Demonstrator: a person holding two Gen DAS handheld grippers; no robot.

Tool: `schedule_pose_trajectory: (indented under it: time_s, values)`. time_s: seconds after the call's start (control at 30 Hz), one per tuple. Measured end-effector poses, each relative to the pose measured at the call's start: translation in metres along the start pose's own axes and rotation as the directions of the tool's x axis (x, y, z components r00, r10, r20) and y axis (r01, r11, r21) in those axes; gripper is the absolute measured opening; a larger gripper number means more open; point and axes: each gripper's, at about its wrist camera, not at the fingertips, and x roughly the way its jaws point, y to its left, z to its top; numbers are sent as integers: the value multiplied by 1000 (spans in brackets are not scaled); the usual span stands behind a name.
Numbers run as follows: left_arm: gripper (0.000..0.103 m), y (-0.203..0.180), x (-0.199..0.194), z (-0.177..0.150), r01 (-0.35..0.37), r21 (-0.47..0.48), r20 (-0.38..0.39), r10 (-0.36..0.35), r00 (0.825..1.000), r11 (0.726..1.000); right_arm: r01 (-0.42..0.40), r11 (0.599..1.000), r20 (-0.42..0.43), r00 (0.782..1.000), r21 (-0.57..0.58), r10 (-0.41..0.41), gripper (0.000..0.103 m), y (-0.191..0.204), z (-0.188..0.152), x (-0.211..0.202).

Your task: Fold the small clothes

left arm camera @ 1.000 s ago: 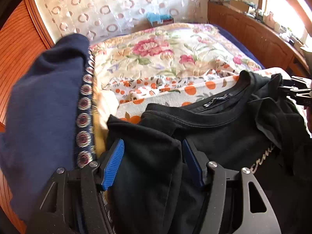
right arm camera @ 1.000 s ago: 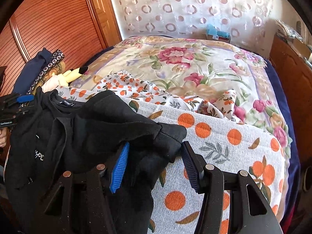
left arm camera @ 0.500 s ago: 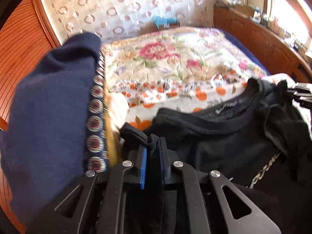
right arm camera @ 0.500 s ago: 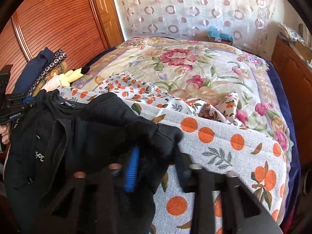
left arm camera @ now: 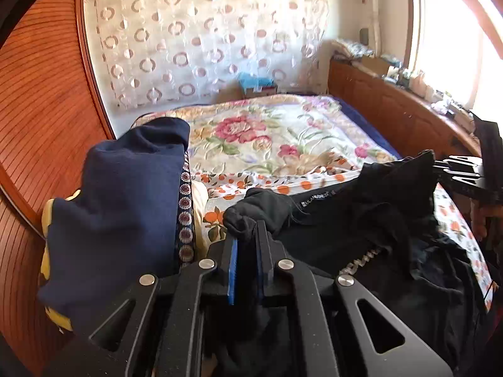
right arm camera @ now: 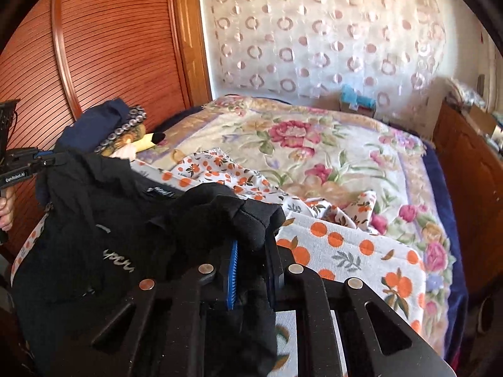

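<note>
Gripping one shoulder of the black T-shirt (left arm camera: 361, 220), left gripper (left arm camera: 246, 251) has its jaws nearly together, cloth bunched between the pads; the shirt hangs above the orange-print cloth (left arm camera: 239, 188). Right wrist view: right gripper (right arm camera: 251, 251) jaws closing on the other shoulder. Step: lift to spread. Next likely needs an even pull apart, then laying flat.

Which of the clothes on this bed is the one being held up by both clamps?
The black T-shirt, pinched at each shoulder; the navy garment just lies heaped beside it.
</note>
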Motion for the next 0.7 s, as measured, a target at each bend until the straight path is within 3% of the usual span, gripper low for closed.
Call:
schedule_pose_trajectory:
  time_s: [0.2, 0.7]
  values:
    - [10, -12, -39, -34, 36, -3, 33, -36, 999, 999, 12, 1000, 34, 999, -4, -12, 14, 21, -26, -52]
    - [11, -24, -121, -146, 90, -85, 74, -84, 994, 992, -7, 1000, 34, 999, 15, 6, 14, 67, -154, -172]
